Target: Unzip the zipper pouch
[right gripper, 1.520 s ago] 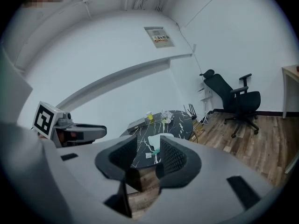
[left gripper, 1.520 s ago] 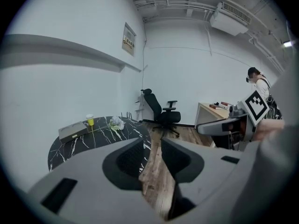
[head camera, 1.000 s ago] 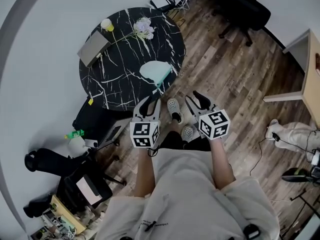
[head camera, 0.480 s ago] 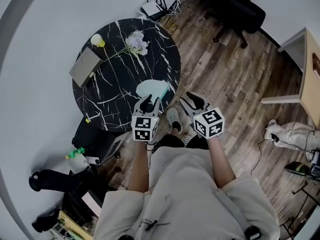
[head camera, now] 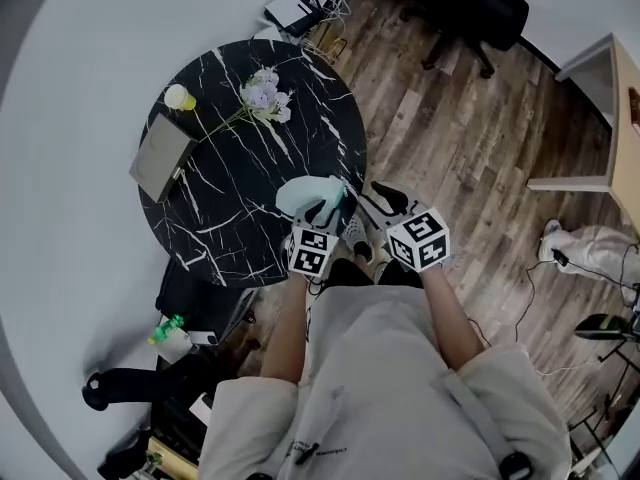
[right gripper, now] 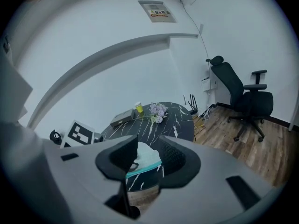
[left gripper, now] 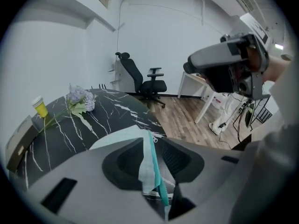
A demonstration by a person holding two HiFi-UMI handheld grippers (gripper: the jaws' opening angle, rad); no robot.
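Two grippers are hovering at the near edge of a round black marble worktop (head camera: 225,203), each one held in a hand of the person wearing the head camera. The left gripper (head camera: 323,211) is reaching over the rim of the worktop and is sitting right at the zipper pouch (head camera: 303,196). Its jaws are standing apart, and in the left gripper view the pouch's teal zipper edge is showing in the gap between them. Whether either jaw is touching the fabric cannot be made out. The pouch itself, pale mint in colour, is lying flat on the worktop close to the rim nearest the person.

The right gripper (head camera: 383,201) is hanging just beside the left one, off the worktop and over the wooden floor (head camera: 450,138). Its jaws are also standing apart with nothing clamped between them, and the right gripper view is looking through that gap at the pouch beyond.

Farther back on the worktop, well apart from the pouch, a yellow cup (head camera: 180,97) is standing near a sprig of pale purple flowers (head camera: 262,90), and a flat grey item (head camera: 160,158) is lying by the far rim. A black office chair (head camera: 475,3) is standing on the floor beyond the worktop.
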